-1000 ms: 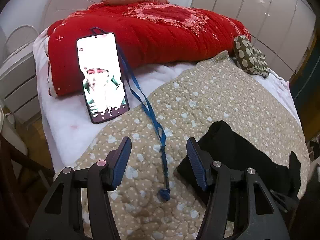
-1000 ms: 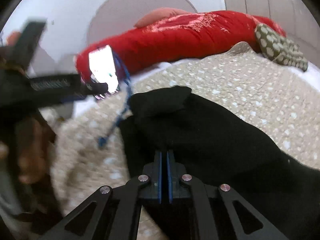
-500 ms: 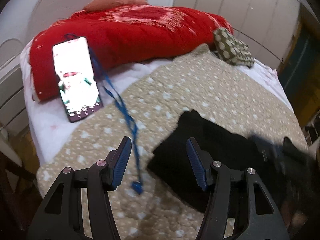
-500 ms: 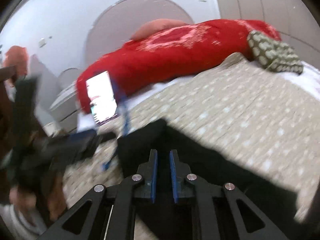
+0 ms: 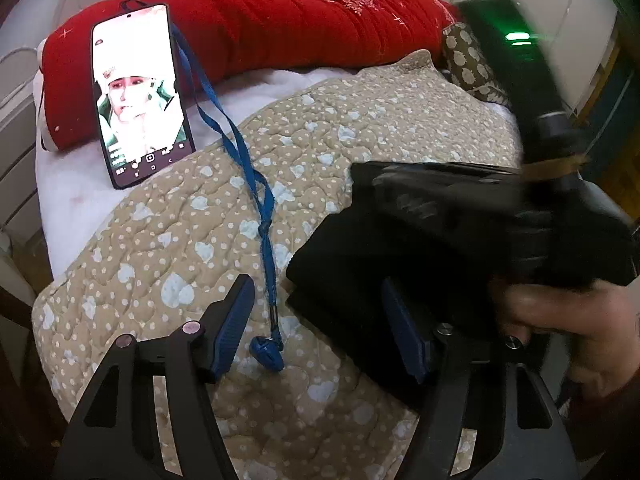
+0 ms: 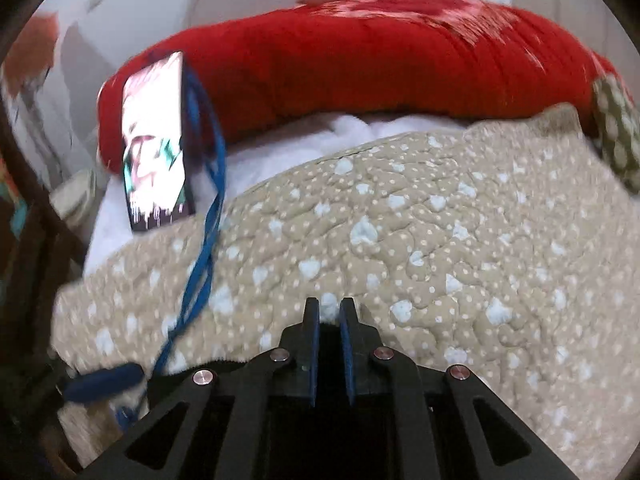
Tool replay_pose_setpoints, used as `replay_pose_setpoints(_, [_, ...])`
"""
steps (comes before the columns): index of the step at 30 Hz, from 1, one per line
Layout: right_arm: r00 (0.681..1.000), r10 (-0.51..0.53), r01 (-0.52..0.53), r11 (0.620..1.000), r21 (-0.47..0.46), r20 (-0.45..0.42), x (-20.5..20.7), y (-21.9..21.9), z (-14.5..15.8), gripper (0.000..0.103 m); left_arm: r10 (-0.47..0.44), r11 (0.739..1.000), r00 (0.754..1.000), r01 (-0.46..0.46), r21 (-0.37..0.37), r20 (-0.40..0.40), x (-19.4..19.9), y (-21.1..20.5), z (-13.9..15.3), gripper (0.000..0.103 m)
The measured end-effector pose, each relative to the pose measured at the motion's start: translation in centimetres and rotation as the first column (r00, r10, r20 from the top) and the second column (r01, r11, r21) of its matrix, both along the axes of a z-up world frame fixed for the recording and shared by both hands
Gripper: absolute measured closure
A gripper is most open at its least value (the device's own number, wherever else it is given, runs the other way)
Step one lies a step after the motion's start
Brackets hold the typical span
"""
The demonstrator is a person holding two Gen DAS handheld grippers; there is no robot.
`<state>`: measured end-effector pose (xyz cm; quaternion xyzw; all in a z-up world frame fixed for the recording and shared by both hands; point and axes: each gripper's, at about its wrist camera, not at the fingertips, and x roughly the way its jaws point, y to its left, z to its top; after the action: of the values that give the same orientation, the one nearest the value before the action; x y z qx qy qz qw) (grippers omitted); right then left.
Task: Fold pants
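Observation:
The black pants (image 5: 340,272) lie folded on the beige dotted quilt (image 5: 168,240), right of centre in the left wrist view. My left gripper (image 5: 320,320) is open and empty, its right finger over the pants' near edge. My right gripper (image 5: 400,196), blurred, reaches in from the right above the pants. In the right wrist view my right gripper (image 6: 329,336) has its jaws a narrow gap apart, with dark cloth (image 6: 329,360) between and below them. Whether it holds the cloth is unclear.
A lit phone (image 5: 140,92) leans on a red quilt (image 5: 300,28) at the bed's head, its blue lanyard (image 5: 256,200) trailing over the beige quilt to near my left fingers. A dotted cushion (image 5: 468,60) lies at the back right.
My right gripper swung left over the pants and its jaws parted slightly. My left gripper stayed open and moved closer to the pants' edge.

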<state>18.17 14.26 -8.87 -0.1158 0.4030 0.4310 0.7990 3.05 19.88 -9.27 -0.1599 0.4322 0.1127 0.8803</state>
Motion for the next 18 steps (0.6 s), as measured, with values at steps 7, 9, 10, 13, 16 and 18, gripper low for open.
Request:
replay_pose_setpoints(7, [0.969,-0.243,0.237,0.967,0.088,0.053,-5.8,-14.0,2.7,0.088,-0.011,1.0,0.998,0.01,0.007,0.065,-1.0,-1.0,2.6,0.037])
replay_pose_setpoints(9, [0.923,-0.373,0.37,0.928,0.047,0.094,-7.7,-19.0,2.2,0.077,-0.041,0.999,0.996,0.04,0.014,0.074,-1.0,-2.3,3.0,0.037])
replay_pose_setpoints(10, [0.883,-0.452,0.454,0.891,0.016,0.126,-8.5,-21.2,1.9,0.073,-0.06,0.998,0.995,0.059,0.015,0.074,-0.8,-3.1,3.1,0.037])
replay_pose_setpoints(13, [0.742,-0.653,0.659,0.752,0.017,0.15,-10.2,-29.1,1.8,0.071,-0.12,0.993,0.991,0.119,0.018,0.061,-0.1,-5.7,2.9,0.037])
replay_pose_setpoints(16, [0.632,-0.762,0.77,0.638,0.0,0.141,-9.9,-34.4,1.8,0.066,-0.171,0.985,0.983,0.17,0.026,0.064,0.6,-8.5,3.0,0.037])
replay_pose_setpoints(18, [0.621,-0.776,0.78,0.625,0.009,0.114,-8.9,-35.6,2.1,0.062,-0.205,0.978,0.977,0.203,0.045,0.057,0.9,-10.3,2.9,0.037])
